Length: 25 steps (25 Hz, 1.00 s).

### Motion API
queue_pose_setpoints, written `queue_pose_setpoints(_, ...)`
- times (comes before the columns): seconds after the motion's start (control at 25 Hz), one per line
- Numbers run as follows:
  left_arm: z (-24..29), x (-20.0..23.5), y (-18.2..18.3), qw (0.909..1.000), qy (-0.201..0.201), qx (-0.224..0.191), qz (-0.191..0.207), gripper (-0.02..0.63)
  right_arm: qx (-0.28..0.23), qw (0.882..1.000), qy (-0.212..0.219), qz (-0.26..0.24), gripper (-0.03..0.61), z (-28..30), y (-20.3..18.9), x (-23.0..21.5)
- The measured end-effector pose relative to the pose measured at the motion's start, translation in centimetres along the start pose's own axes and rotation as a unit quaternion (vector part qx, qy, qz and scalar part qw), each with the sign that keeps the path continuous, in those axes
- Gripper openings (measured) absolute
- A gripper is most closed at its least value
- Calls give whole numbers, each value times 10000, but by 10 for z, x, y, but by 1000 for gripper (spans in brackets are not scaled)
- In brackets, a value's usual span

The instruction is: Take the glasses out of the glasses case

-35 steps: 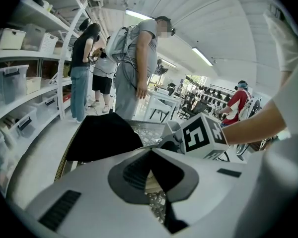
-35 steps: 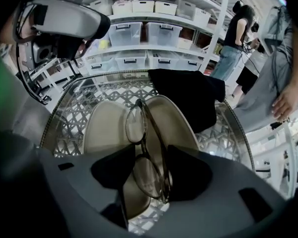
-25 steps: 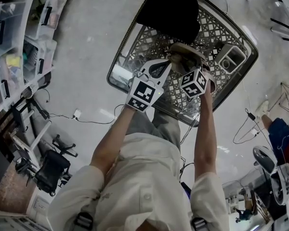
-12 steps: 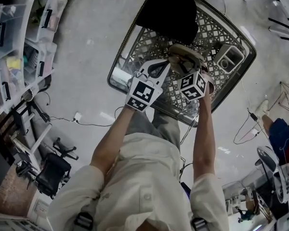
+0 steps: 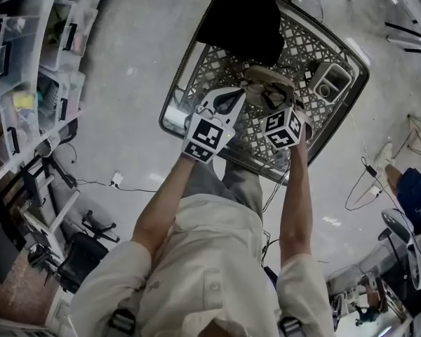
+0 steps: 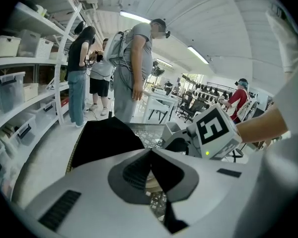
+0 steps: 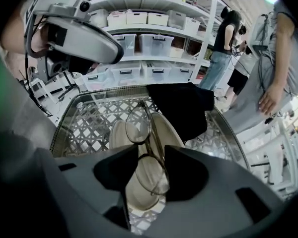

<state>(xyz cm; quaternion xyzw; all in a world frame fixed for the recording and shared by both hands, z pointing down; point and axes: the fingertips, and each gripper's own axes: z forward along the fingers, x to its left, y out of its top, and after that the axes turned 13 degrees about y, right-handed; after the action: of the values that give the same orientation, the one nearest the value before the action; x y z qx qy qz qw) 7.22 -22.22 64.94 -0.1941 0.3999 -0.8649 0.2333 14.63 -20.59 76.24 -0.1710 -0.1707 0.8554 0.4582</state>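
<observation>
An open beige glasses case point(image 5: 274, 77) lies on a lattice-topped table point(image 5: 174, 97). My right gripper point(image 5: 270, 102) is shut on thin-framed glasses point(image 7: 145, 148), pinching them near the bridge. They hang just above the case point(image 7: 163, 128); one lens sticks out past the jaws and the other sits between them. My left gripper point(image 5: 243, 93) reaches the case's left edge. Its jaws meet at the tips point(image 6: 150, 152), closed on the case's rim, and beige shows just under them.
A black cloth point(image 5: 242, 20) covers the table's far end, and a grey box-shaped device point(image 5: 330, 83) sits at its right corner. Shelves with plastic bins point(image 7: 139, 43) line one side. Several people point(image 6: 134, 68) stand beyond the table.
My right gripper has risen slightly with the glasses in it. The left gripper and the case have stayed where they were.
</observation>
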Motion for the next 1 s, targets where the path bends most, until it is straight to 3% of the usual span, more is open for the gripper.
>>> queue_pose_setpoints(0.24,-8,-2,13,9997,-106,-112,187,11,-398,9983,-341,238,172,-33,15,-1)
queue_pose_setpoints(0.52,-29,-9,47,9977,-295,-401,469,11,-1037,9885,-977,509,170,-97,45,-4)
queue_pose_setpoints(0.84,-67,-22,101,9905,-612,-939,801,11,-1942,9612,-1760,858,170,-193,81,6)
queue_pose_setpoints(1.0,-89,-27,132,9848,-747,-1264,924,11,-2503,9400,-2167,827,170,-245,103,16)
